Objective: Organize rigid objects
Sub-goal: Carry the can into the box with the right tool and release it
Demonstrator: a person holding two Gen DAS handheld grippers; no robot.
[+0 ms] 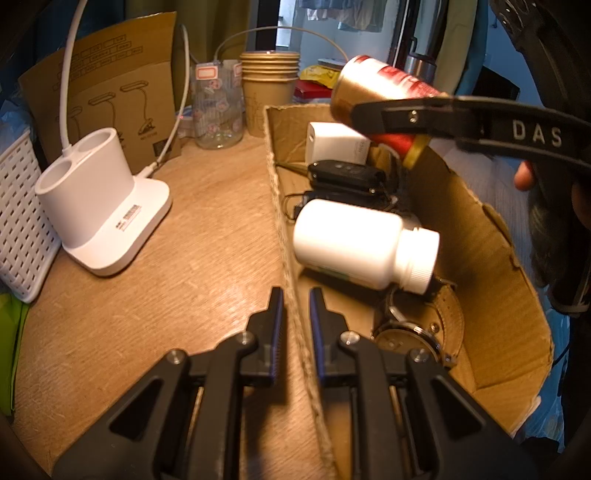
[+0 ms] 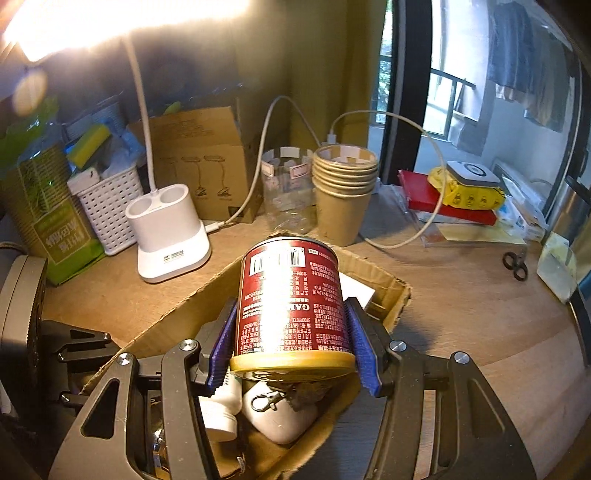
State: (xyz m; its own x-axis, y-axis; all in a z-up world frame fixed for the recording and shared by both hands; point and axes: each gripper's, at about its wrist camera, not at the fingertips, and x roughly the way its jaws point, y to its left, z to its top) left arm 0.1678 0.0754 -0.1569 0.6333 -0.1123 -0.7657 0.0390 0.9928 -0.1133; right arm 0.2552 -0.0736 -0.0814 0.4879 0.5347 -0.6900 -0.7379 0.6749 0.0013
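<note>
Now my right tongs clamp the red can above the cardboard box; its long axis runs away from the camera, gold lid toward me. My left tongs straddle the box's left wall, slightly parted, holding nothing. Bare counter lies at right of the right view.

Both views show strong fisheye distortion, with straight edges curving and dark vignetting at the frame corners. In the right wrist view the lit lamp head overexposes the upper left, produces a lens flare spot beneath it, and places a bright specular band down the red can. The left wrist view is evenly and warmly lit, with daylight entering from the window behind, soft sheen on the wooden desk, and slight softness toward the edges.
</note>
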